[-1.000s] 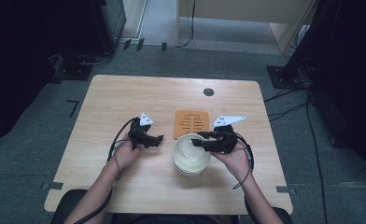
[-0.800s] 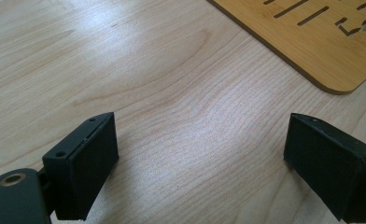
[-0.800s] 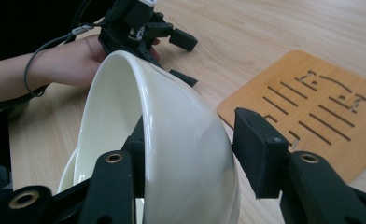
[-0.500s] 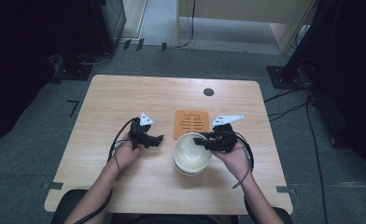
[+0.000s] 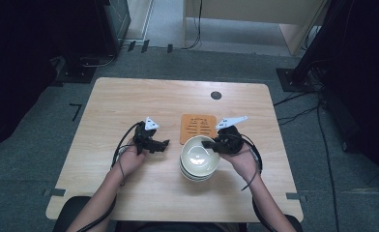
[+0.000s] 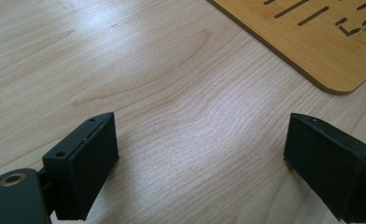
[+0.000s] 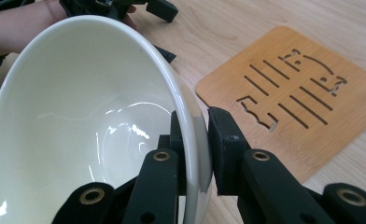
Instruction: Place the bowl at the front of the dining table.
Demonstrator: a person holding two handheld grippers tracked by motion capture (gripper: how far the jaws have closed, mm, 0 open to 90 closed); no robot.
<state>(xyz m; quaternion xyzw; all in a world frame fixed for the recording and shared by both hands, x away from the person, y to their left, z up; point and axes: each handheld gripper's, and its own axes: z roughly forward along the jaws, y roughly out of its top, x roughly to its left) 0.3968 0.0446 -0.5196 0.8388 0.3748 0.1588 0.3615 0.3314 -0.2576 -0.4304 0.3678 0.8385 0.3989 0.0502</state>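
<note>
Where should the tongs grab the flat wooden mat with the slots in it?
Probably by an edge. The wooden mat lies flat on the table, so there is nothing tall to pinch. Its near-left corner faces the open left tongs, which could come in low from that side, one jaw sliding under.

— Illumination, high view?
— Uneven. The pale wooden table (image 5: 129,106) is lit from overhead; surroundings fall into near-black. Image soft, low in detail.

— Glare?
— Bright specular patches inside the glossy white ceramic bowl (image 7: 78,116), right gripper view. Broad pale sheen on the table grain, left gripper view.

— Focus?
— Near black jaws slightly soft; the slotted orange-brown bamboo trivet (image 7: 302,98) is sharp.
</note>
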